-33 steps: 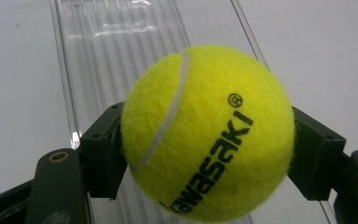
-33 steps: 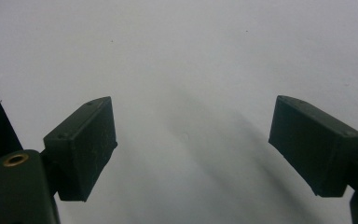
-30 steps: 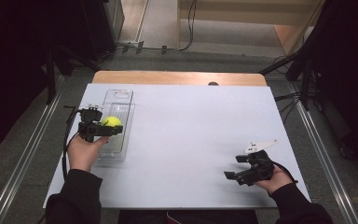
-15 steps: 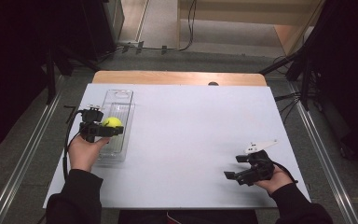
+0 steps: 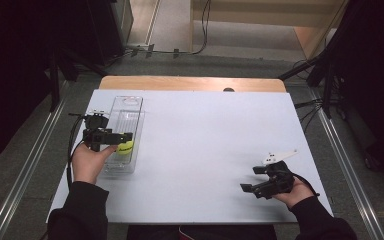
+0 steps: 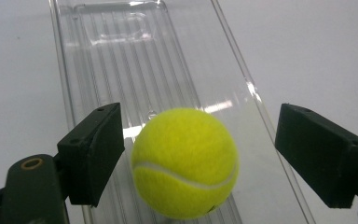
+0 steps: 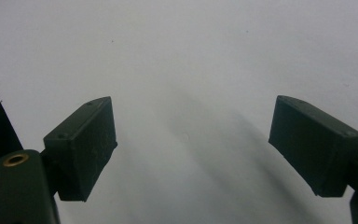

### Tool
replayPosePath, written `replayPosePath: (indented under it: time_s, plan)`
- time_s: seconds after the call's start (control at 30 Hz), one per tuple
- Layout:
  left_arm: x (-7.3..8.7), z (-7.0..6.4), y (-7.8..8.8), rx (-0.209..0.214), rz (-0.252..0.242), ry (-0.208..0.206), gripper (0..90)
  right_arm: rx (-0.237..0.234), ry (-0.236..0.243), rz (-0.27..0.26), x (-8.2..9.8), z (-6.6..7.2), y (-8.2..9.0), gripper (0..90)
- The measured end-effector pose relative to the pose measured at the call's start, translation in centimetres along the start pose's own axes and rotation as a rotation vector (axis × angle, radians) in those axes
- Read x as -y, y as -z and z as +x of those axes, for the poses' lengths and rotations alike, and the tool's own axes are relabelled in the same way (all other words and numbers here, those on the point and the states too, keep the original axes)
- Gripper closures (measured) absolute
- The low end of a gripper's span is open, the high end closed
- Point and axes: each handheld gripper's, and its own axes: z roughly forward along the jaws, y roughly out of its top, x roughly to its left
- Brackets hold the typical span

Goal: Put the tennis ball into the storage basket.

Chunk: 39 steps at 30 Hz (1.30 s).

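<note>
The left gripper (image 6: 198, 154) has just been opening; its fingers (image 6: 93, 151) are released, and the tennis ball (image 6: 185, 162) is seen between them inside the clear tray (image 6: 121, 60). The right gripper (image 7: 193, 154) is held open above the tabletop (image 7: 191, 60).

lab/studio | white table (image 5: 205, 150) | black stands (image 5: 325, 75) | floor cables (image 5: 200, 30)

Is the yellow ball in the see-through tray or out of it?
In. The tennis ball sits on the ribbed floor of the clear tray, between its side walls. The left gripper has just been opening; its jaws stand apart from the ball.
</note>
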Motion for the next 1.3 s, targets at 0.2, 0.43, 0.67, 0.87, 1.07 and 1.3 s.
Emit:
replayPosePath:
  time_s: [0.2,0.43,0.67,0.87,1.07,1.3]
  plan:
    - [-0.3,-0.5,0.8,0.01,-0.012,-0.009,16.5,-0.001,0.001,-0.001,0.0,0.0,0.0,12.9]
    - [-0.8,-1.2,1.9,0.047,-0.024,-0.025,16.5,-0.001,-0.003,-0.001,0.0,0.0,0.0,12.9]
    - [-1.1,-2.3,2.4,0.082,-0.026,-0.048,16.6,0.0,-0.004,-0.003,0.0,0.0,0.0,12.9]
    - [-1.3,-3.0,2.6,0.116,-0.022,-0.067,16.6,0.001,-0.003,-0.003,0.0,0.0,0.0,12.9]
    - [-1.4,-3.8,2.7,0.143,-0.017,-0.087,16.6,0.0,-0.004,-0.003,0.0,0.0,0.0,12.9]
    - [-1.5,-4.7,2.7,0.17,-0.008,-0.108,16.6,0.0,-0.003,-0.004,0.0,0.0,0.0,12.9]
